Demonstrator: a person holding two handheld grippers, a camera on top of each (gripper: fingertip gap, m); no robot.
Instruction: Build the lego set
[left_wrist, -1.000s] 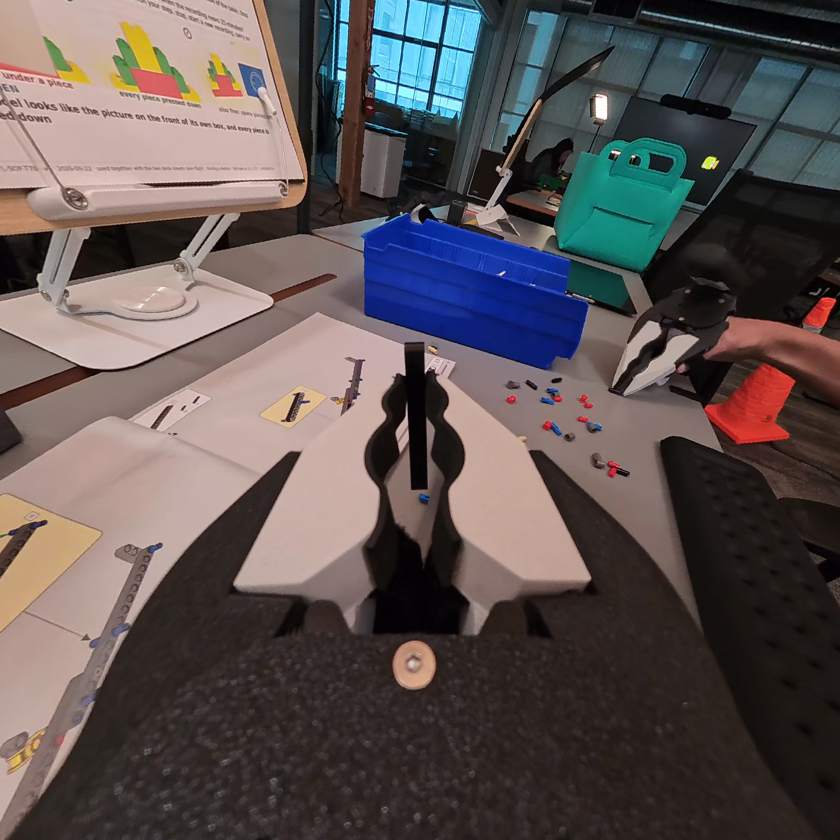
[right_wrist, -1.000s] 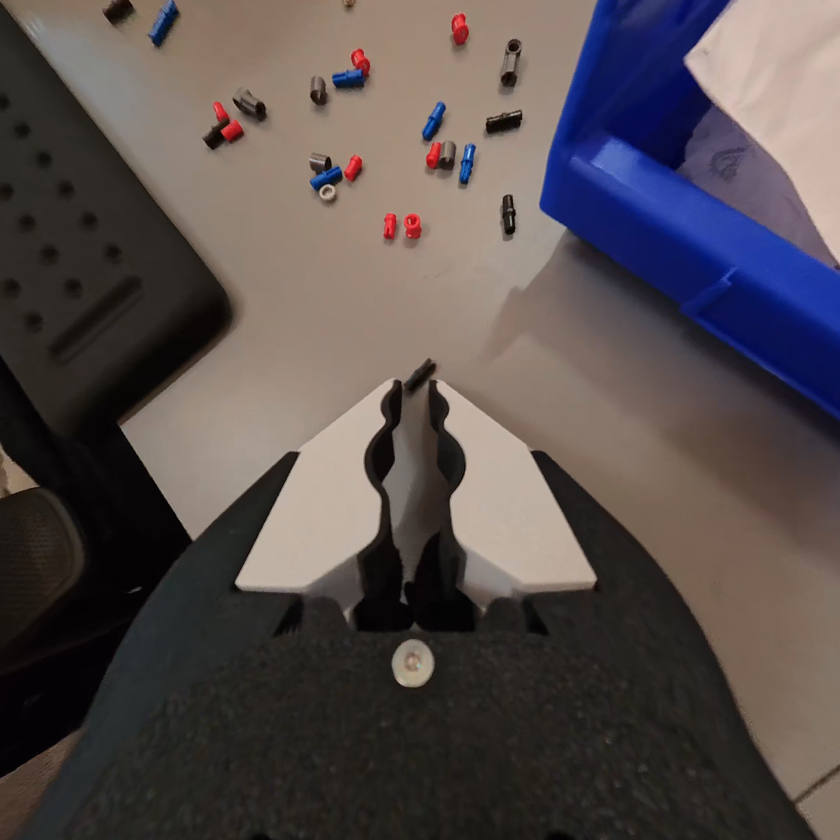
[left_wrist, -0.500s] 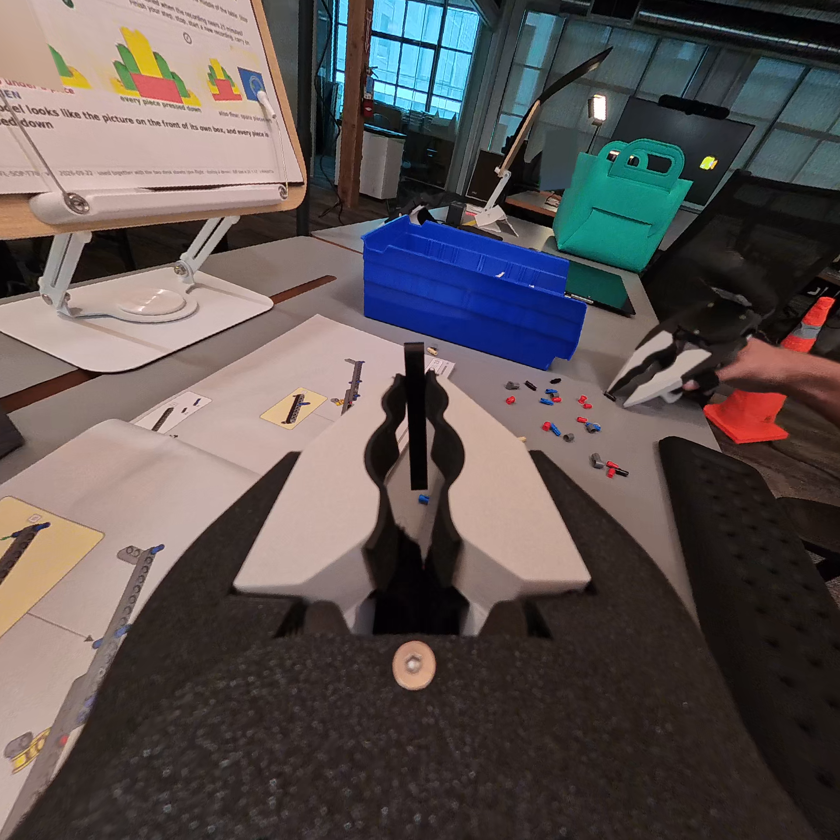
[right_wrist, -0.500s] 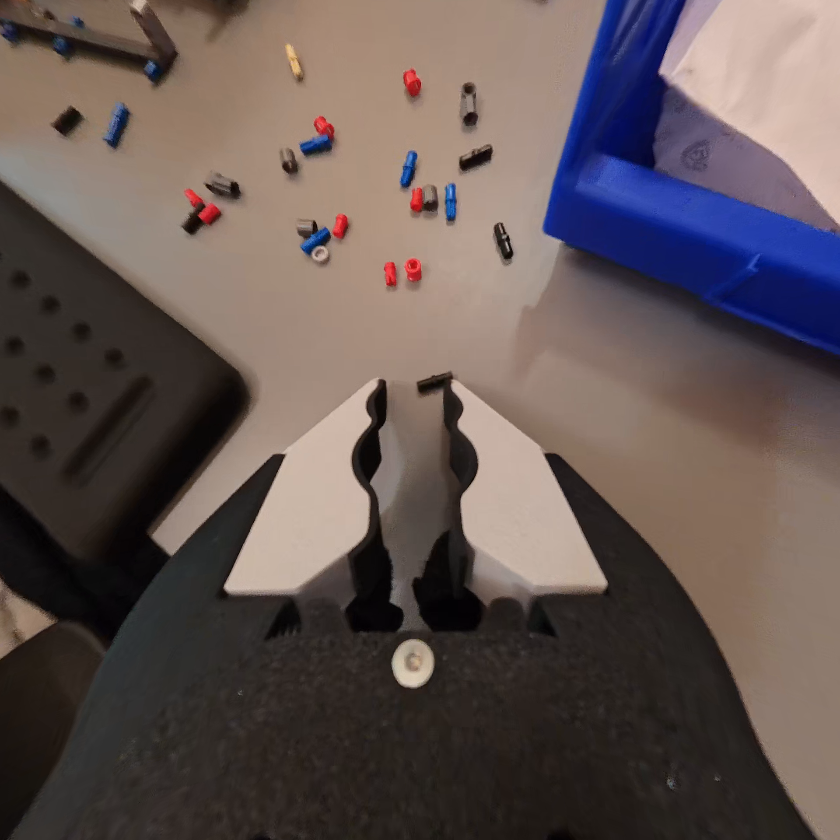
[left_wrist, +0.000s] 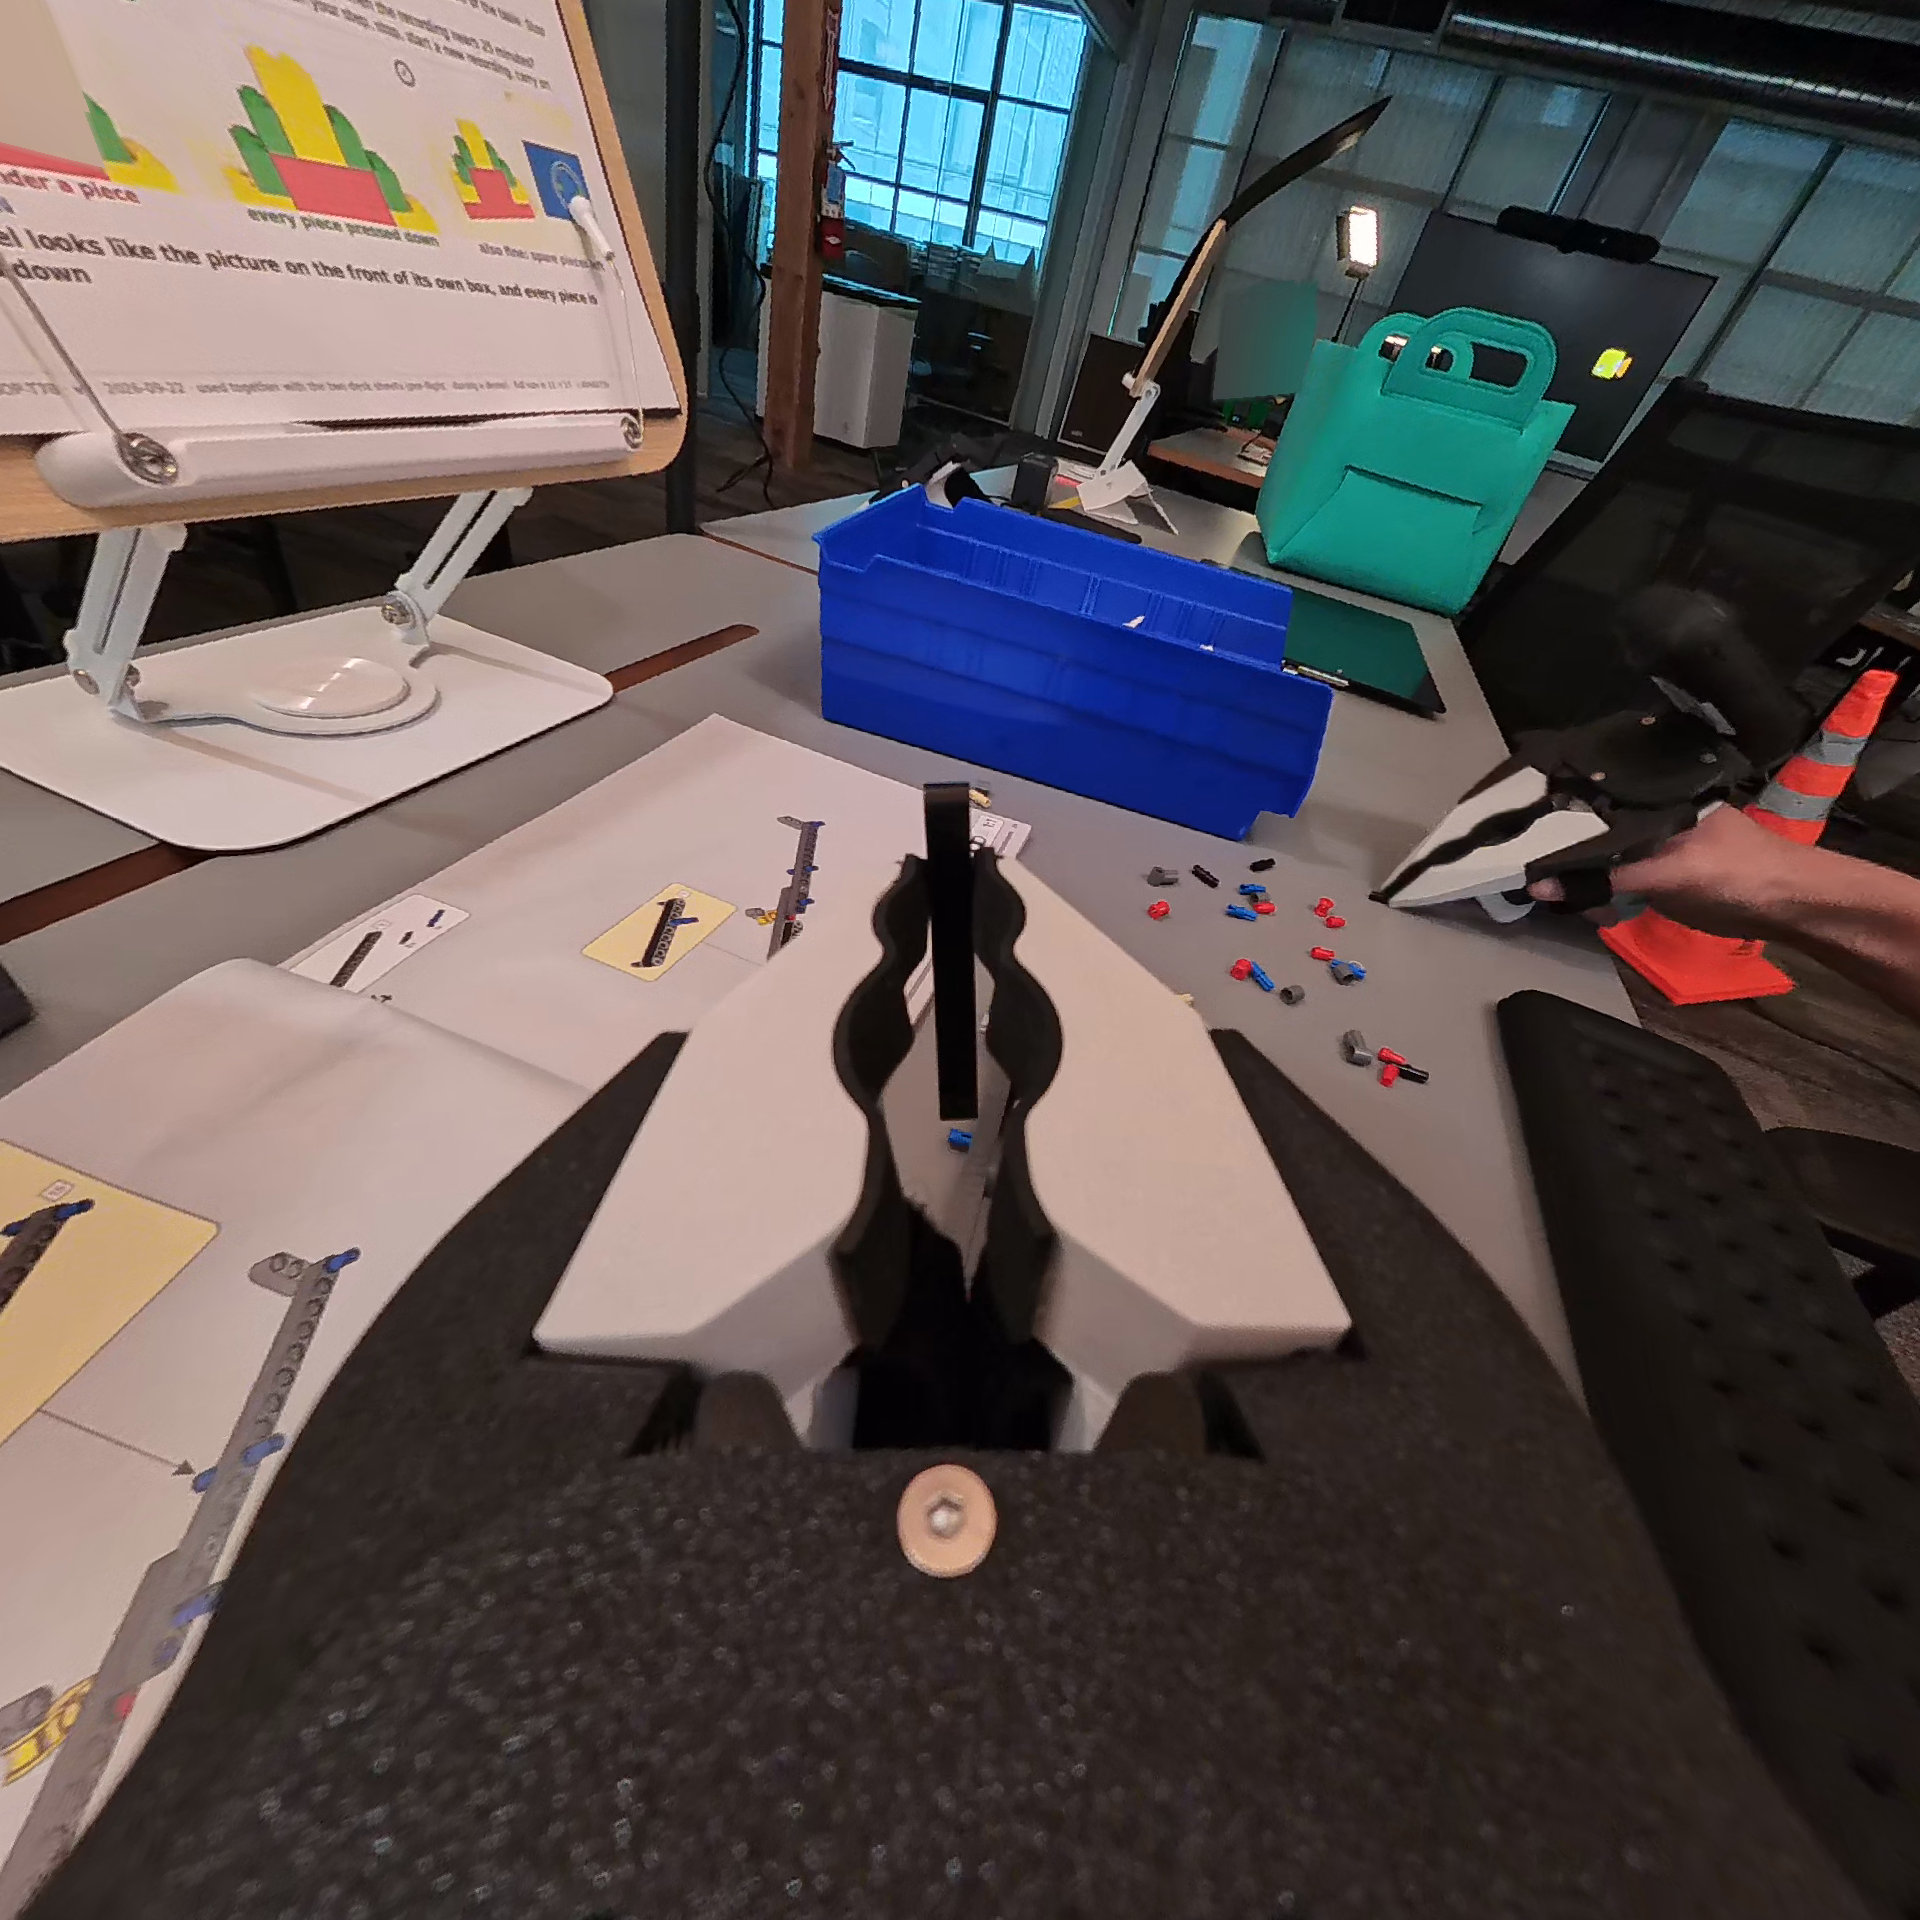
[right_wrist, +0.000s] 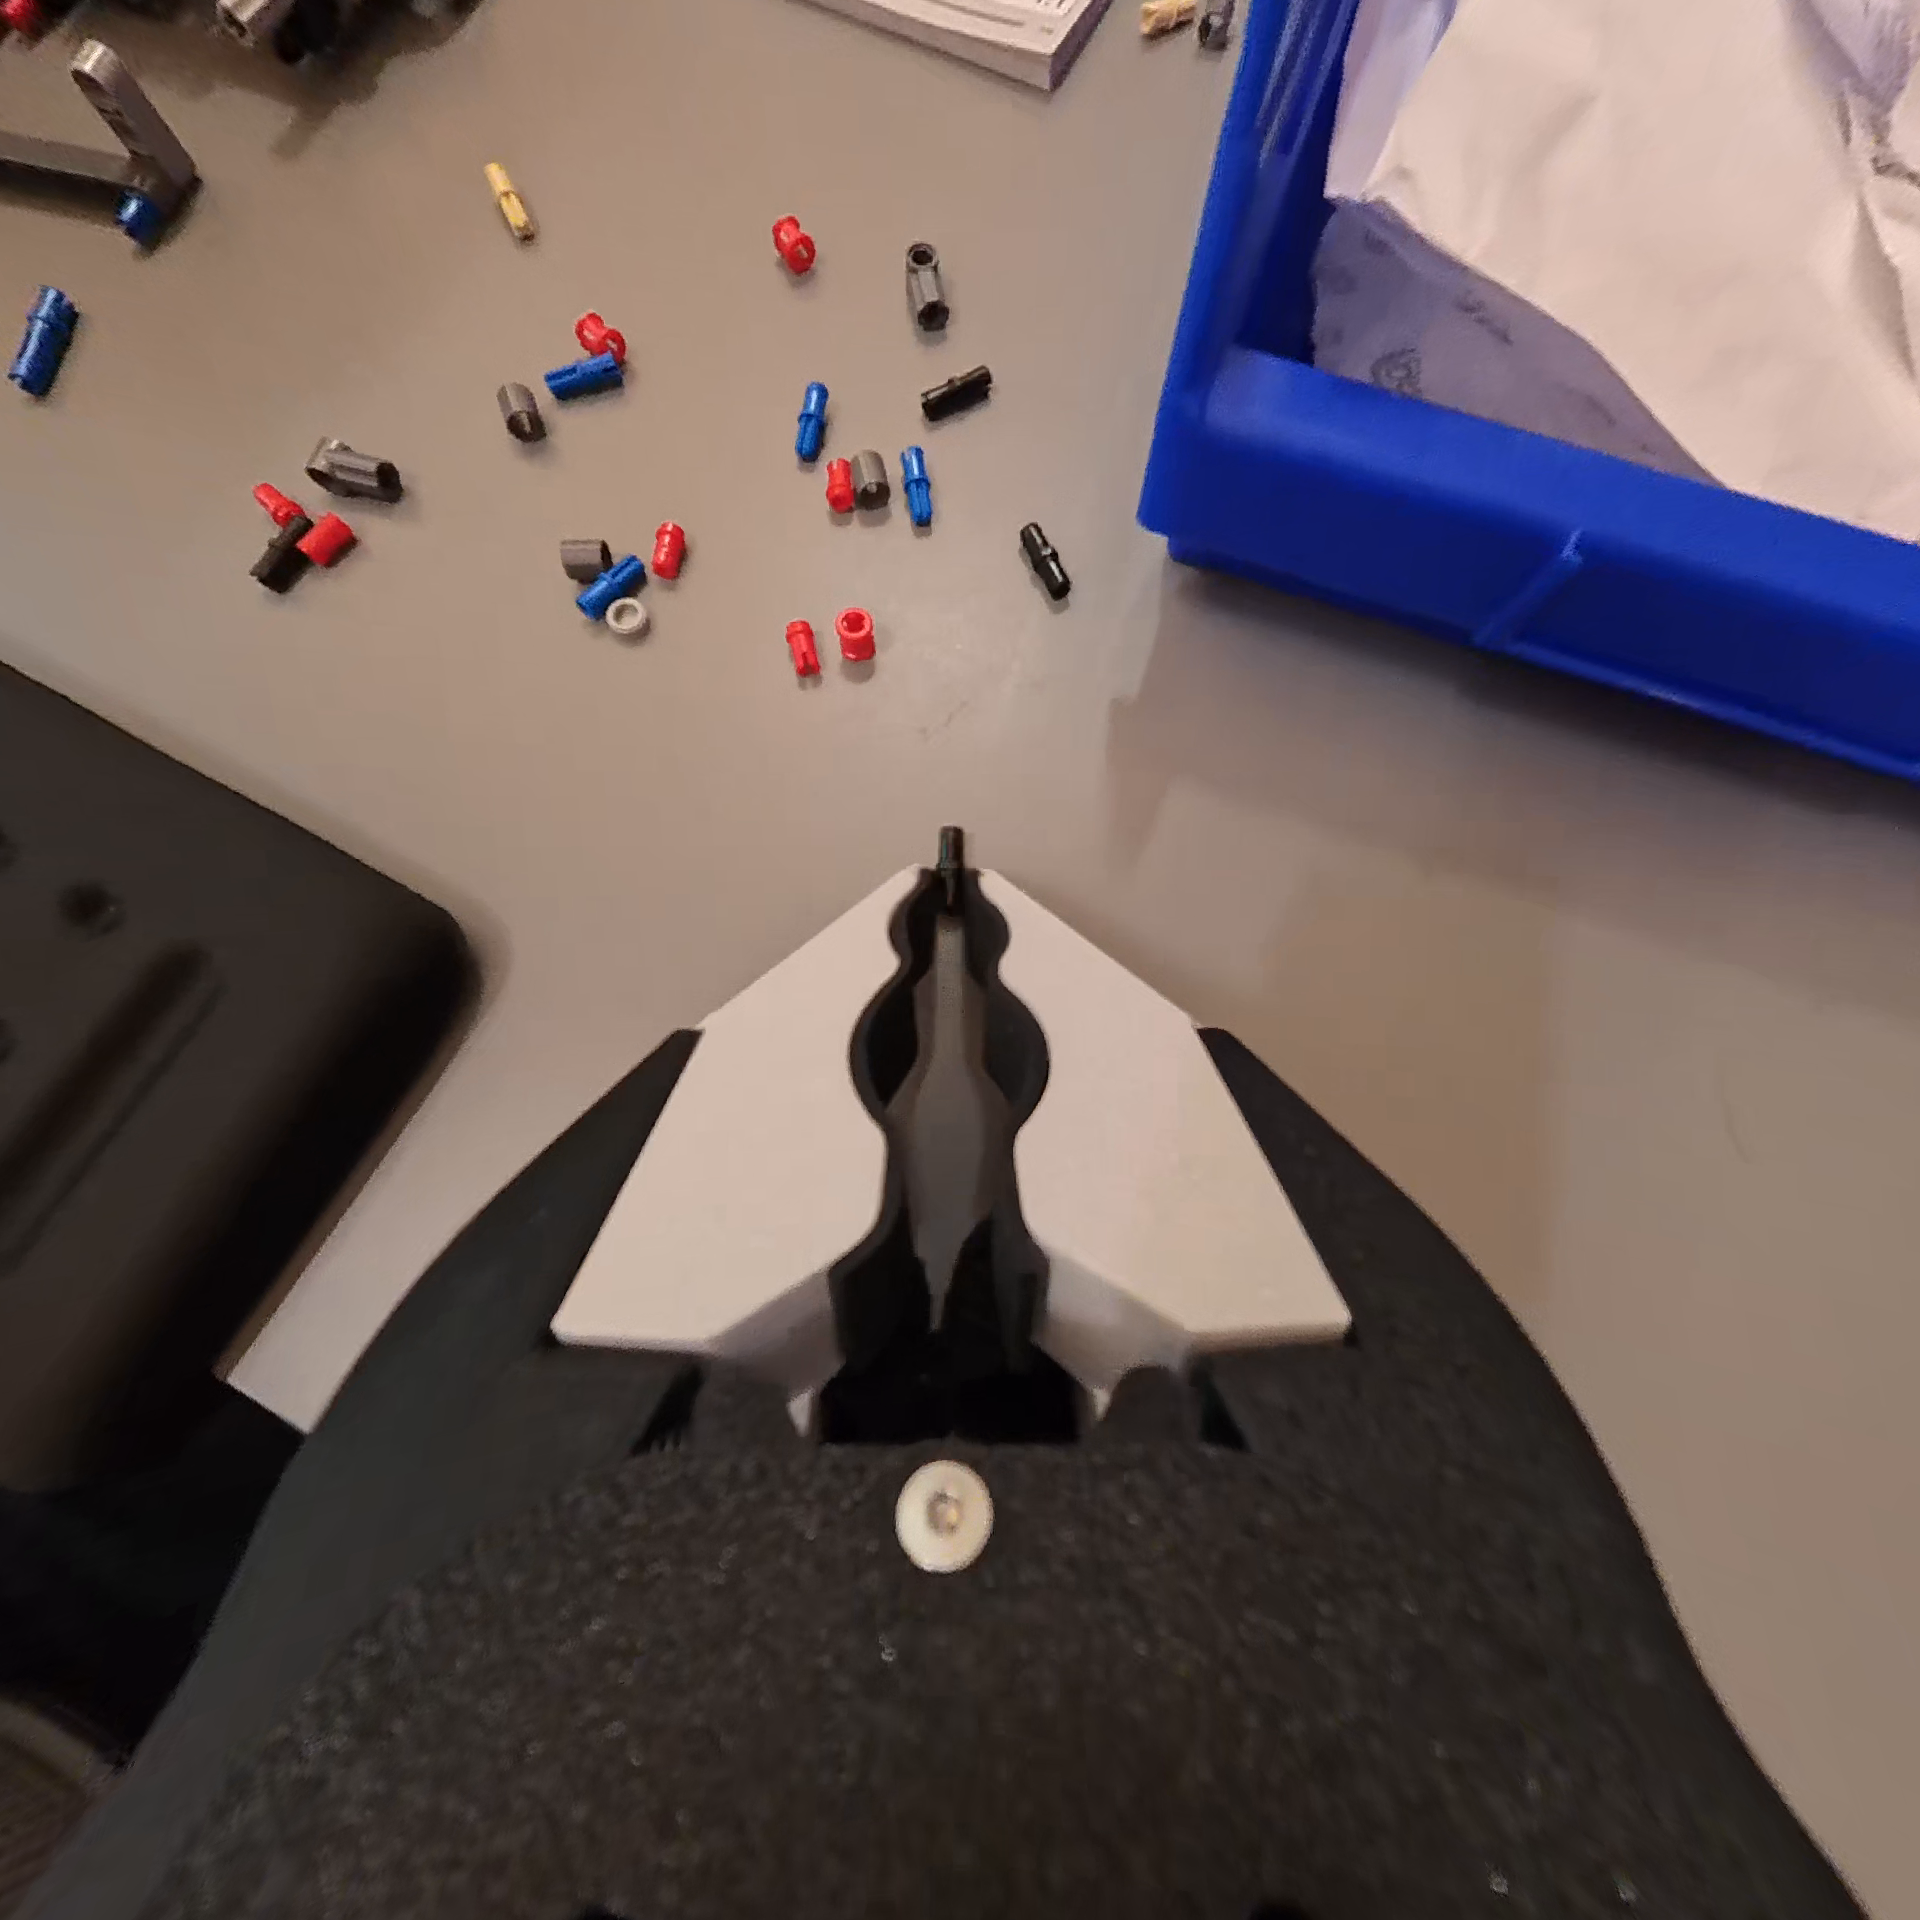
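The left claw (left_wrist: 951, 883) is closed on a thin black beam (left_wrist: 954, 966), which stands upright between its fingertips, above the open instruction booklet (left_wrist: 582, 904) lying on the grey table (left_wrist: 1351, 1101); a small blue pin (left_wrist: 958, 1139) shows just below the beam's lower end. The blue bin (left_wrist: 1060, 665) serves as the landmark: the loose pins (left_wrist: 1262, 935), red, blue, black and grey, lie scattered on the table just in front of its right end; the booklet lies in front of it to the left; a white document stand (left_wrist: 301, 717) sits well to its left; a teal bag (left_wrist: 1403, 468) stands behind it. The right claw (right_wrist: 948, 873) is pinched shut on a small black pin (right_wrist: 949, 852), whose end pokes out past the fingertips; it hovers close over the table near the bin's corner (right_wrist: 1351, 499), the scattered pins (right_wrist: 810, 426) lying beyond it; crumpled white paper (right_wrist: 1621, 208) fills the bin. From the left wrist view this right claw (left_wrist: 1397, 896) shows tip-down at the table, to the right of the bin, a person's hand (left_wrist: 1673, 878) gripping it; an orange cone (left_wrist: 1745, 894) stands behind that hand.
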